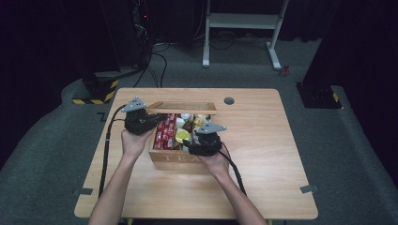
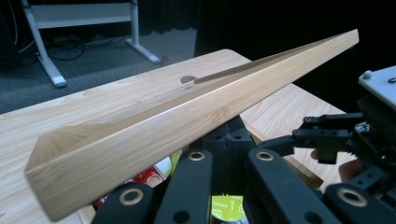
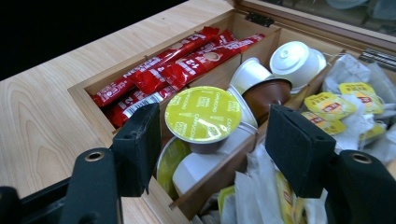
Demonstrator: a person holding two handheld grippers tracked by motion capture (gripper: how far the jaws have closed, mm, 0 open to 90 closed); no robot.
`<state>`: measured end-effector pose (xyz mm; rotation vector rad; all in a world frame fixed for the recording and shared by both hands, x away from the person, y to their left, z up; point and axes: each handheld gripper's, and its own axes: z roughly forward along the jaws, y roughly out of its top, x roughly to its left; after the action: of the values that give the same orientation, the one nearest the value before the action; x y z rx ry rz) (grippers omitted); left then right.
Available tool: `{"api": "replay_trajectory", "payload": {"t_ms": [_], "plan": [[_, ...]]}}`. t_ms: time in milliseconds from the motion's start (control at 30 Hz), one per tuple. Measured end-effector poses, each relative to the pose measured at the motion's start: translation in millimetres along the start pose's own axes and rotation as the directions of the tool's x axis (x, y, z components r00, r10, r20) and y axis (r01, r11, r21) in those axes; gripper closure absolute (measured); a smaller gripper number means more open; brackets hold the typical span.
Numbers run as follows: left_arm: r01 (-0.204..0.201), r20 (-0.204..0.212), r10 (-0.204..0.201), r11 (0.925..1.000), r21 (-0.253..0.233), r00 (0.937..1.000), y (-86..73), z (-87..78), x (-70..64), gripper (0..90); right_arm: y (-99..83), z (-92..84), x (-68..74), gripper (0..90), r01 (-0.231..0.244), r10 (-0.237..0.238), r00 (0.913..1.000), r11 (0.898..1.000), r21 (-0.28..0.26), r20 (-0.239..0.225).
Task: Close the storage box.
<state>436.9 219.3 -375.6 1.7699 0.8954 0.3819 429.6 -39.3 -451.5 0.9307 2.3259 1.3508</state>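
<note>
Wooden tea box (image 1: 174, 158) sits mid-table (image 1: 263, 154) with its lid (image 1: 182, 108) raised, compartments packed: red sachets (image 3: 177, 65) in one, coffee capsules in the middle (a yellow-lidded capsule (image 3: 203, 114) on top), tea bags (image 3: 345, 105) in the next. Left gripper (image 1: 139, 120) is at the lid's left end, lid edge (image 2: 187, 121) right across its jaws, but I cannot tell whether they clamp it. Right gripper (image 3: 212, 144) hangs over the box with jaws apart, either side of the yellow-lidded capsule, not touching it.
</note>
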Motion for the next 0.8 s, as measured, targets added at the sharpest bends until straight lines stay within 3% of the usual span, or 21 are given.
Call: {"api": "replay_trajectory", "payload": {"t_ms": [467, 800], "plan": [[-0.001, -0.006, 0.002, 1.0000, 0.008, 1.0000, 5.8, 1.9, 2.6, 90.0, 8.7, 22.1, 9.9, 31.9, 0.020, -0.021, 0.9998, 0.999, 0.048, 0.004], [0.000, -0.010, 0.000, 0.9999, 0.011, 1.0000, 8.5, 2.9, 2.9, 90.0, 10.5, 36.0, 8.5, 32.3, -0.011, 0.008, 0.9996, 0.995, 0.095, 0.025]]}}
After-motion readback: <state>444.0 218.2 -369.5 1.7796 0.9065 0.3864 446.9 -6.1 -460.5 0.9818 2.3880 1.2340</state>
